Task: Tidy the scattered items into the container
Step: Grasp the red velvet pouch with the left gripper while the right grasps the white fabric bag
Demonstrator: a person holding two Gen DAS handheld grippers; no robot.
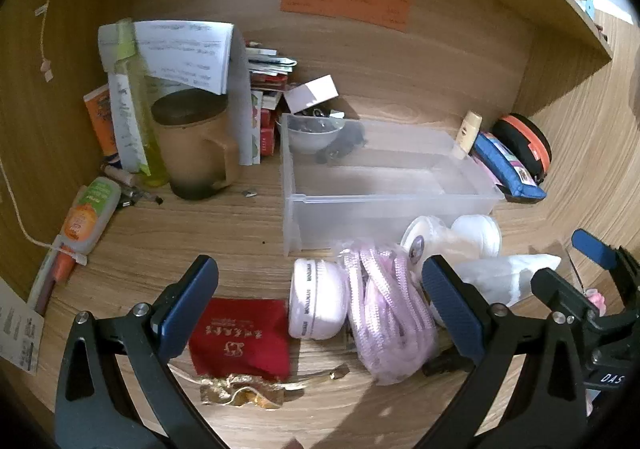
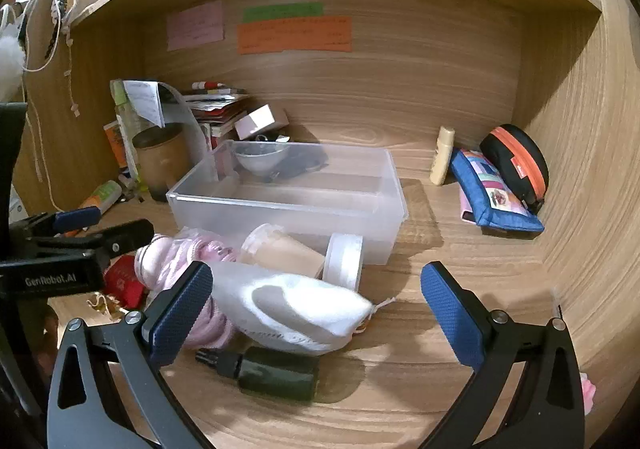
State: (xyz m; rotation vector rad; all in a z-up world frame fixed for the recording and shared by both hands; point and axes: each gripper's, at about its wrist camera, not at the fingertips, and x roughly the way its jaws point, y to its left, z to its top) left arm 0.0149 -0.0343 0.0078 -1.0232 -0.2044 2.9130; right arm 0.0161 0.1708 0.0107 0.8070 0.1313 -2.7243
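Observation:
A clear plastic bin (image 1: 384, 205) (image 2: 280, 209) stands on the wooden desk, with a small bowl (image 1: 314, 131) and a dark item in its far corner. In front of it lie a red pouch (image 1: 242, 337), a round white case (image 1: 316, 299), a pink cord bundle (image 1: 386, 309), a clear cup (image 2: 284, 251), a white lid (image 2: 344, 259), a white cloth bag (image 2: 296, 309) and a dark green bottle (image 2: 276, 371). My left gripper (image 1: 320, 305) is open above the red pouch and white case. My right gripper (image 2: 316, 313) is open around the white bag.
A brown mug (image 1: 192, 141), bottles, papers and books crowd the back left. A beige tube (image 2: 442, 155), a blue pouch (image 2: 496, 193) and a black-orange case (image 2: 516, 163) sit at the back right. Wooden walls enclose the desk.

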